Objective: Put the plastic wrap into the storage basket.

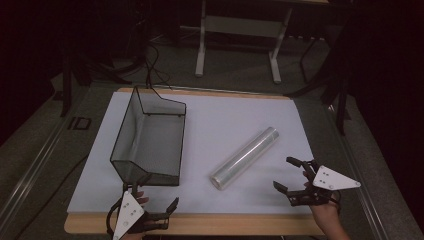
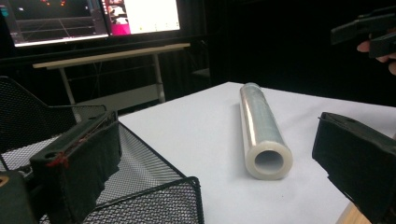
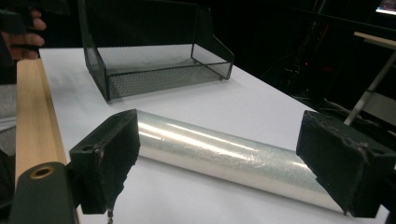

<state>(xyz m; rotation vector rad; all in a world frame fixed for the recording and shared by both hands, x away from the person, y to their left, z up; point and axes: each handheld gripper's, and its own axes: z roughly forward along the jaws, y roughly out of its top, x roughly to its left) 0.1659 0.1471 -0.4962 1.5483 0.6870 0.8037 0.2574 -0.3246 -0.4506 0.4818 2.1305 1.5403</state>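
A roll of clear plastic film [image 1: 245,157] lies diagonally on the white sheet [image 1: 215,120], right of a black mesh tray [image 1: 150,140]. My right gripper [image 1: 290,174] hovers open at the sheet's front right, its jaws facing the roll's near end. In the right gripper view the roll [image 3: 224,156] stretches across between the two open pads [image 3: 112,154] but lies beyond them. My left gripper [image 1: 152,192] stands open at the front edge, just in front of the tray's near corner. From the left gripper view I see the roll's hollow end [image 2: 268,161] and the tray's mesh corner [image 2: 154,196].
The white sheet covers a wooden table whose bare edge [image 1: 200,224] runs along the front. Beyond the table stand a white desk frame [image 1: 240,30] and cables on a grey floor. Monitors [image 2: 93,16] glow in the background of the left gripper view.
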